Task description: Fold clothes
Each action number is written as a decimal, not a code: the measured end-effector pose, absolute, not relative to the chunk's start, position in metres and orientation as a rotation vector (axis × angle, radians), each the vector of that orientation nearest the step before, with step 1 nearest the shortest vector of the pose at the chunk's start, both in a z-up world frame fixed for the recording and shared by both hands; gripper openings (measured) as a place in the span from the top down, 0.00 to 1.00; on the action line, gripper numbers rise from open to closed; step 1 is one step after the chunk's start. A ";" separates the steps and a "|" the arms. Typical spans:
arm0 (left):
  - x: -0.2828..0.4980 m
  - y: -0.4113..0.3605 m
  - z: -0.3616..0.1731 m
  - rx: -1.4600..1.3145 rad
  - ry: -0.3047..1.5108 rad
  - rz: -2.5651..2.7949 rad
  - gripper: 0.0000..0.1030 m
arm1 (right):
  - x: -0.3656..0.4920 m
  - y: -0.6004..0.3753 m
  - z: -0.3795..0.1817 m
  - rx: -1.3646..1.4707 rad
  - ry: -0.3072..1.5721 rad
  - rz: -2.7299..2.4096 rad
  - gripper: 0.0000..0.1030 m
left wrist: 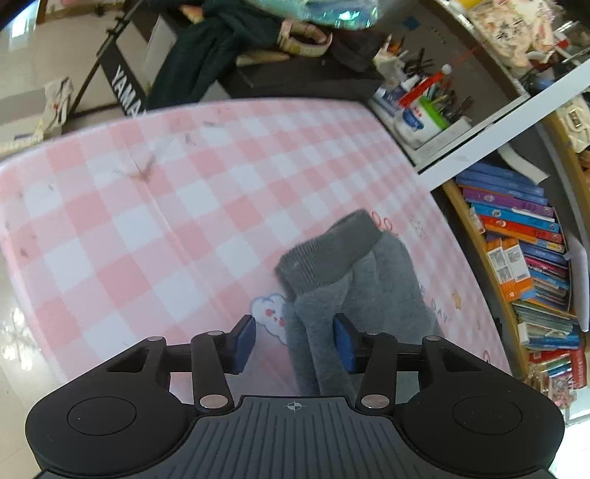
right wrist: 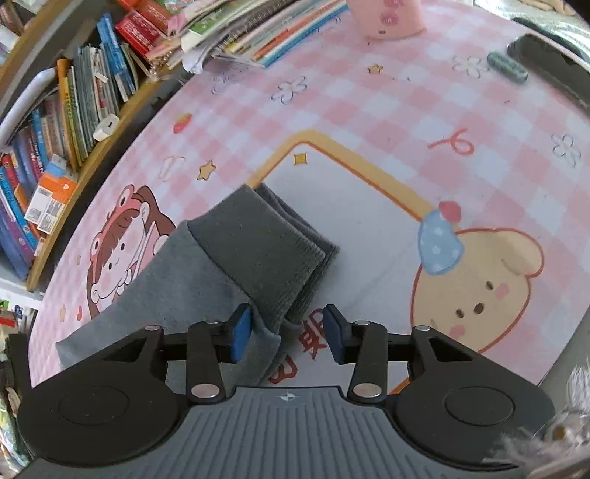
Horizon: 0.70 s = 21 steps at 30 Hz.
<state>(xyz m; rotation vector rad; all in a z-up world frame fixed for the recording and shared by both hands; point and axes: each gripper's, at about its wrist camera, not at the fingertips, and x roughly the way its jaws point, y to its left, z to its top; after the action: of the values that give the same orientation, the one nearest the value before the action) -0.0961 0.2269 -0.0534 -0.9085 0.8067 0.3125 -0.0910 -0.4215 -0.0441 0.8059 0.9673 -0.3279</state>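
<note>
Lying folded on pink checked mat [left wrist: 155, 206], grey garment [right wrist: 206, 265]; left gripper [left wrist: 294, 341] and right gripper [right wrist: 287, 333] jaws apart, seemingly released.

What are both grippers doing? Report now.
Left gripper: open, grey garment between the pads, not gripped.
Right gripper: open, same garment's cuff between the pads, not gripped.

The garment [right wrist: 206, 272] lies on the mat [right wrist: 405, 110], folded, cuffs stacked one on another at its far end. In the right wrist view it runs from lower left toward centre, cuffs on the mat's framed panel. The bookshelf [right wrist: 55, 147] stands left of the mat; loose books [right wrist: 258, 33] lie at its far edge, a phone [right wrist: 545, 62] at far right. In the left wrist view the garment sits near the mat's right edge, the bookshelf right of it, a pen tray [left wrist: 424, 107] beyond the far right corner.
</note>
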 end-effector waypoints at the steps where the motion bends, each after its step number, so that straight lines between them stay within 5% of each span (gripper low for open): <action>1: -0.093 0.226 -0.056 -0.918 0.810 0.315 0.56 | -0.089 -0.420 -0.044 0.799 0.968 -0.321 0.61; 6: -0.081 0.224 -0.067 -1.010 0.761 0.316 0.60 | -0.075 -0.413 -0.043 0.754 0.965 -0.302 0.68; 12: -0.049 0.220 -0.073 -1.099 0.746 0.257 0.87 | -0.052 -0.404 -0.046 0.717 0.919 -0.260 0.81; 18: -0.033 0.191 0.005 -0.806 0.515 0.015 0.91 | -0.022 -0.387 -0.035 0.687 0.834 -0.225 0.84; 21: -0.044 0.207 -0.002 -0.885 0.484 0.088 0.91 | -0.017 -0.375 -0.031 0.640 0.824 -0.193 0.84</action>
<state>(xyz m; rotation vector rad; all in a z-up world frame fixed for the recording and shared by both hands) -0.0444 0.2069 -0.0024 -0.8846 0.4840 0.0878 -0.0168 -0.3745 -0.0306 0.6396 0.8242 -0.1931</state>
